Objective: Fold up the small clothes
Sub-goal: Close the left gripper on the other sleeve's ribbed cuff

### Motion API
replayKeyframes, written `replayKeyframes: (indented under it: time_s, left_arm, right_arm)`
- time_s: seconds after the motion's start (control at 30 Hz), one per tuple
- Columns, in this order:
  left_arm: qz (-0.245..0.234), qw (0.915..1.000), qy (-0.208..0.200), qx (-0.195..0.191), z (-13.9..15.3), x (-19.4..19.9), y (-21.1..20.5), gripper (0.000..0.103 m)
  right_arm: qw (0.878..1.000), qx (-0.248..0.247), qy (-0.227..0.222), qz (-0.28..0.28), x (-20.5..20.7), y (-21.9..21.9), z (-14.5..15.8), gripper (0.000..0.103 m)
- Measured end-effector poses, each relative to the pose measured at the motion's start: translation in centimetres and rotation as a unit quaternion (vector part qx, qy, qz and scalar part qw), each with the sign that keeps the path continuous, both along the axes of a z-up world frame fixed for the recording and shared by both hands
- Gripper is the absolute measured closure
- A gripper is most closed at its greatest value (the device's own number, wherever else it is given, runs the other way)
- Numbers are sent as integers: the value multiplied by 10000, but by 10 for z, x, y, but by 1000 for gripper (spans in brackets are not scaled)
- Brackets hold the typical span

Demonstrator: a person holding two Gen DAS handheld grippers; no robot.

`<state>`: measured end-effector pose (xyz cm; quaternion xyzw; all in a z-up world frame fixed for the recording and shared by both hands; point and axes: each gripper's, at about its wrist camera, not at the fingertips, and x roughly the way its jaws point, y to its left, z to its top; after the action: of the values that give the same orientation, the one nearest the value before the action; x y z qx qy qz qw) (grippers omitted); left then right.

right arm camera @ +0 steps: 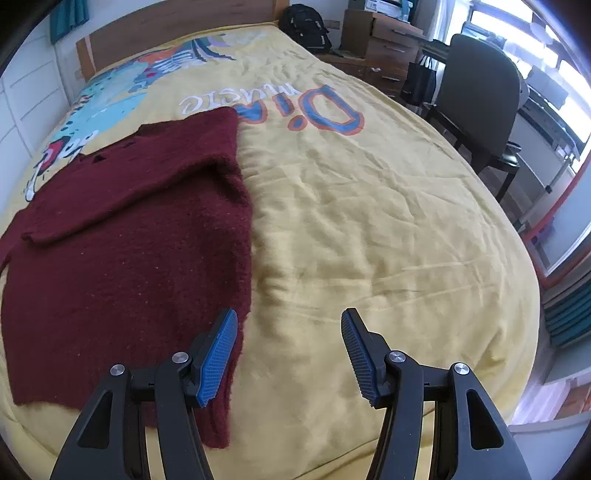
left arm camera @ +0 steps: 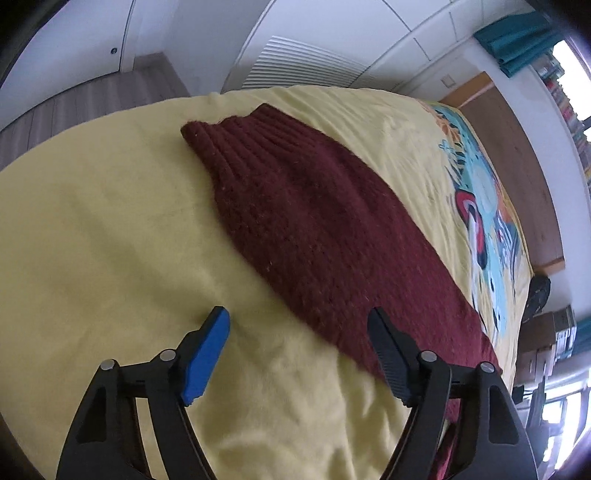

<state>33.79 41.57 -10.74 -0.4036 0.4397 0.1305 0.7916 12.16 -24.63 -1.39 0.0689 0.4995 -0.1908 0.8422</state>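
A dark red knitted sweater (left arm camera: pixel 317 221) lies flat on the yellow bedspread (left arm camera: pixel 110 240). In the left wrist view a ribbed cuff or hem points to the far end. My left gripper (left arm camera: pixel 297 317) is open and empty, its right finger over the sweater's near edge. In the right wrist view the sweater (right arm camera: pixel 129 236) lies at the left with one sleeve folded across its body. My right gripper (right arm camera: pixel 290 321) is open and empty, above the bedspread (right arm camera: pixel 369 221) just right of the sweater's edge.
The bedspread has a colourful print (right arm camera: pixel 303 107) toward the wooden headboard (right arm camera: pixel 177 33). A dark chair (right arm camera: pixel 476 96), a desk with drawers (right arm camera: pixel 384 48) and a black backpack (right arm camera: pixel 306 26) stand beside the bed. White wardrobe doors (left arm camera: pixel 332 44) are beyond the bed's foot.
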Motion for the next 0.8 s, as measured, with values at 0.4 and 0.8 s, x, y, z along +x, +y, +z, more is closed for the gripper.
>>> replayKeyframes:
  time_s: [0.4,0.8]
  left_arm:
    - [489,9960,-440,-612,-14,15,37,49]
    - [388,9969,-353,-587,3,18,44,89]
  right_arm:
    - [9999,1,168,-39,3,-2,-12,43]
    - [9999,65,98,-85,-1,-11,-13,43]
